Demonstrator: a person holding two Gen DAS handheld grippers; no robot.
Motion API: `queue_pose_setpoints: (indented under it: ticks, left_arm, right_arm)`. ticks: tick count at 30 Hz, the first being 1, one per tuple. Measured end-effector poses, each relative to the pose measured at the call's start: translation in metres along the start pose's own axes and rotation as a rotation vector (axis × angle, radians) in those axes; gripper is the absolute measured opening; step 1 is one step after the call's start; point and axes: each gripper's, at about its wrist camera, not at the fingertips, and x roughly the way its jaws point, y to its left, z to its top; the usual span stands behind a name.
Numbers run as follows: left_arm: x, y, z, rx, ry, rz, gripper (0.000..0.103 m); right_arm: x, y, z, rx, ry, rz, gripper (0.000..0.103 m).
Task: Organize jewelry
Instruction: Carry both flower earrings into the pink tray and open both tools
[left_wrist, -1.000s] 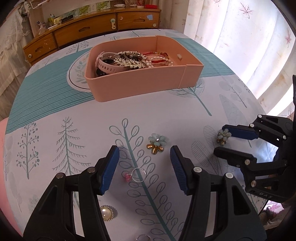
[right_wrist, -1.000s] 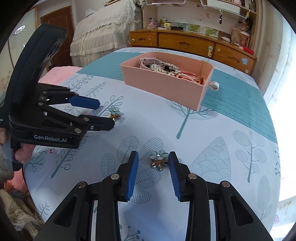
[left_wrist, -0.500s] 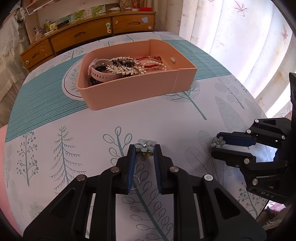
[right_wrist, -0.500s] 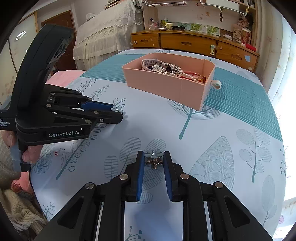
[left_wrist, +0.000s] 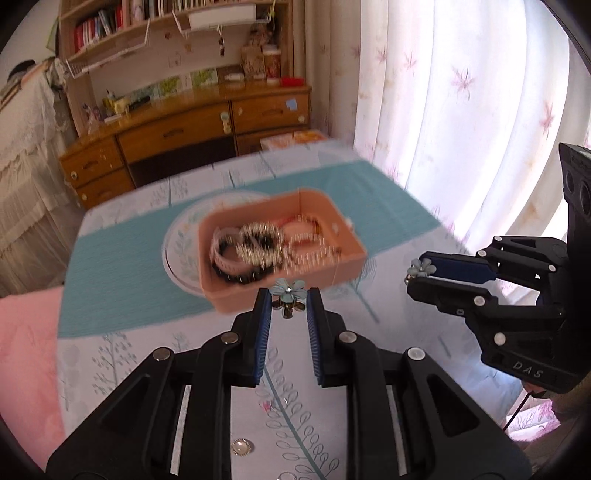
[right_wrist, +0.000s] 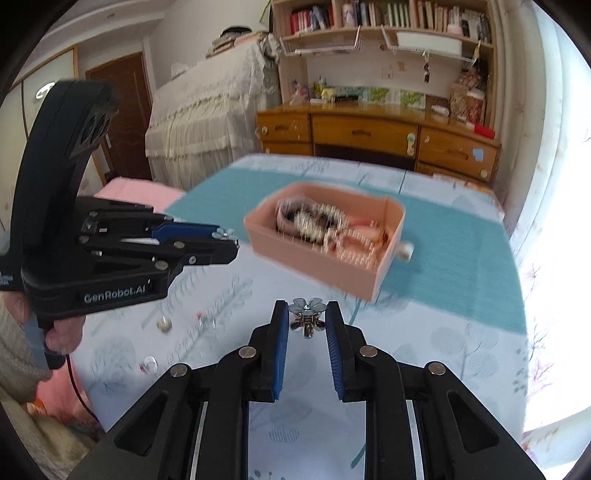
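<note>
My left gripper (left_wrist: 288, 300) is shut on a blue flower clip (left_wrist: 289, 291) and holds it in the air, short of the pink jewelry box (left_wrist: 280, 251). My right gripper (right_wrist: 306, 316) is shut on a second blue flower clip (right_wrist: 306, 314), also lifted above the table. The box (right_wrist: 325, 236) holds a watch, bracelets and beaded pieces. The right gripper shows in the left wrist view (left_wrist: 419, 271), the left gripper in the right wrist view (right_wrist: 227, 238).
A pearl stud (left_wrist: 241, 447) and a ring (left_wrist: 286, 402) lie on the leaf-print tablecloth (left_wrist: 388, 332) below the left gripper. A pearl piece (right_wrist: 163, 324) and a small ring (right_wrist: 149, 363) lie at the left. A wooden dresser (right_wrist: 369, 136) stands beyond the table; curtains (left_wrist: 461, 110) hang at the right.
Both grippers have risen off the table with their flower clips and moved toward the pink box. A second ago both were open around the clips; they then closed on them.
</note>
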Motion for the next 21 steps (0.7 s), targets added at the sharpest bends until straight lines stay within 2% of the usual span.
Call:
queue_pose_setpoints:
  ticks: [9,16,21]
  left_arm:
    - [-0.045,0.003,0.056,-0.010,-0.106,0.037,0.017]
    - [-0.050,0.004,0.079,-0.026,-0.123,0.057,0.017]
    - [-0.032,0.009,0.086,-0.059,-0.105,0.072,0.017]
  right_arm:
    - [-0.048,-0.005,0.078,0.028,-0.139,-0.003,0.020]
    - [-0.059,0.001,0.128,0.046,-0.158,-0.014,0.020]
    - [-0.043,0.001,0.154,0.073,-0.138,-0.032,0.020]
